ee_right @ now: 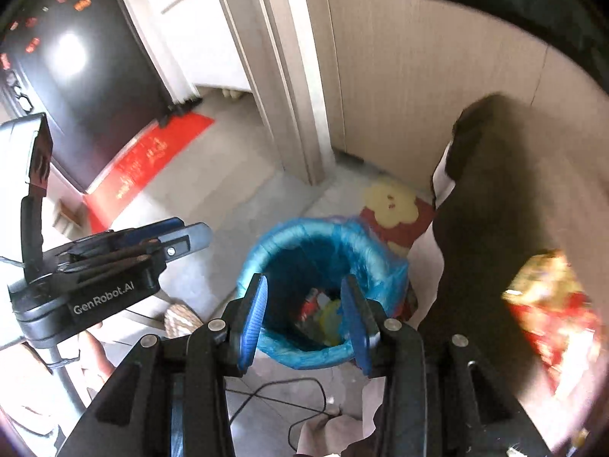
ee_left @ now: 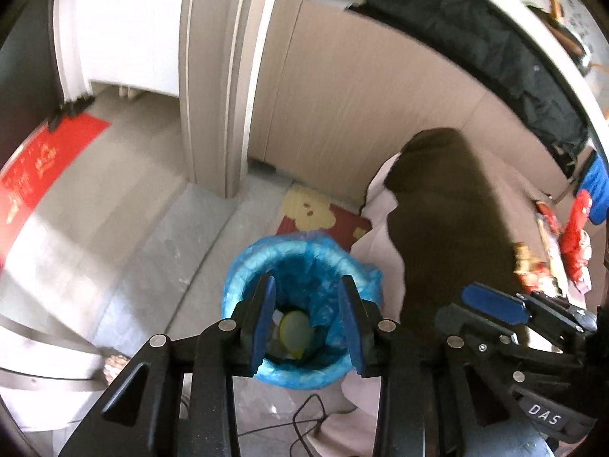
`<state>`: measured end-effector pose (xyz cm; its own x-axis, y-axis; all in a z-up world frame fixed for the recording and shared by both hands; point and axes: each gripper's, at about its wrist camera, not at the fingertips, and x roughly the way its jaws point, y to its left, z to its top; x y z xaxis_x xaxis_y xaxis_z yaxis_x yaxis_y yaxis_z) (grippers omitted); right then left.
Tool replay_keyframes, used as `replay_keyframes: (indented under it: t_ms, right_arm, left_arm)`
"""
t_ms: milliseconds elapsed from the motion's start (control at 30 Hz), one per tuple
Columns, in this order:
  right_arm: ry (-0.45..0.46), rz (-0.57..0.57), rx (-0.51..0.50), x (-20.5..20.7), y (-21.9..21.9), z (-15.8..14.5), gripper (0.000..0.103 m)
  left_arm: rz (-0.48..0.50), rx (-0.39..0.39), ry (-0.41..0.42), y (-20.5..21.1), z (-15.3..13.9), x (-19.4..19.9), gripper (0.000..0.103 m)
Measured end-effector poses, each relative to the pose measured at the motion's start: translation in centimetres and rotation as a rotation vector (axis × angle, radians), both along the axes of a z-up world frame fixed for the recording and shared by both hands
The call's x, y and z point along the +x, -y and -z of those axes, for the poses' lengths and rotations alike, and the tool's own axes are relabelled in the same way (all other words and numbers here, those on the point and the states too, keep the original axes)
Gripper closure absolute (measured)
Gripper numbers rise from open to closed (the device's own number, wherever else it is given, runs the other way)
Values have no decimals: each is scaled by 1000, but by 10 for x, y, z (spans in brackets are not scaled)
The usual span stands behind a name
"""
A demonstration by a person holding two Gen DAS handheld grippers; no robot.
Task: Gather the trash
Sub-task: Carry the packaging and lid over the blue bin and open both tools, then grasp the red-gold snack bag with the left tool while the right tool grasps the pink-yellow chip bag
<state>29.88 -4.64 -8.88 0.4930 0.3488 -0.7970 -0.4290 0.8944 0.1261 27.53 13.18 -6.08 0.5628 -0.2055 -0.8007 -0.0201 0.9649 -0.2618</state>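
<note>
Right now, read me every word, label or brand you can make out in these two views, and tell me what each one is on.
"DAS": on the right gripper, on its body.
"GenRobot.AI": on the left gripper, on its side.
Red floor mat: gold characters, too blurred to read.
Red snack packaging: print too blurred to read.

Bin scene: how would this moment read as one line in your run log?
left gripper: open, empty, above bin | right gripper: open, empty, above bin | bin: blue liner, trash inside | floor: cable
</note>
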Motion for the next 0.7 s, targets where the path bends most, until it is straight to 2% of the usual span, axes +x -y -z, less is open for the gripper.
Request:
replay_keyframes:
  t_ms: [200, 367, 533, 700]
  right_arm:
    - [115, -4, 44, -35, 37, -53, 64]
    - [210, 27, 23, -60, 81, -83, 64]
    - [271, 64, -27, -83, 133, -96, 64]
    - [301, 105, -85, -92, 184, -92, 63]
  left_arm:
    - [15, 13, 67, 35, -46, -28, 66]
    - [63, 21, 113, 79, -69, -46, 66]
    - [140, -14, 115, 136, -78, -58, 65]
    - [199, -43, 98, 185, -74, -57, 64]
